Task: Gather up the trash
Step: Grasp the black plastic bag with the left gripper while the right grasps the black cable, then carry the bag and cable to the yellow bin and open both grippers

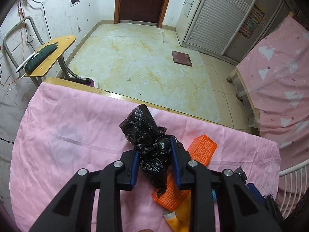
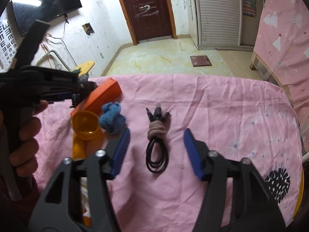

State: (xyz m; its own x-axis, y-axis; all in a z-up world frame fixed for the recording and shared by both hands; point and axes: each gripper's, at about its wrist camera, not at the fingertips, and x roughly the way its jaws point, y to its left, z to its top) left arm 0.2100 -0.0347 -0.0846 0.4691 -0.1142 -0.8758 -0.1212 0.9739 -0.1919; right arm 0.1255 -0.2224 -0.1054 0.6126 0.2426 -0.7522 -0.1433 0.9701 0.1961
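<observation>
Left gripper (image 1: 155, 159): fingers (image 1: 135, 166) closed on the black plastic bag (image 1: 148, 137), blue pads pressing either flank of its knotted lower half. Bag crumpled, long axis running away from the fingers toward the far edge of the surface; upper bulge clear of the pads, lower tail trailing over an orange box (image 1: 201, 149).

Right gripper (image 2: 156, 154): fingers (image 2: 120, 150) parted, gripping nothing. Directly between and just ahead of them, a coiled black cable (image 2: 157, 148) bound with a brownish band, long axis in line with the fingers, plugs pointing away. Pads well clear of the coil on both sides.

Beside the right gripper's left finger: blue knitted bundle (image 2: 113, 118), nearly touching the finger's tip. Further left: amber plastic cup (image 2: 86, 122), then the orange box, against which the left gripper works, held by a hand (image 2: 23, 133) at the frame edge.

Beneath all: surface under a pink cloth (image 2: 222, 106). Beyond: tiled floor (image 1: 144, 61), wooden chair (image 1: 52, 56), dark door (image 1: 143, 0), bed with pink sheet (image 1: 280, 73).

Judgement: bag secured by the left and ready for opening, presumably as the trash receptacle. Cable nearest the right hand, square to its fingers; a short descent and a squeeze across the bound waist would seem to suffice. Risk: loose loops slipping out if pinched low.
</observation>
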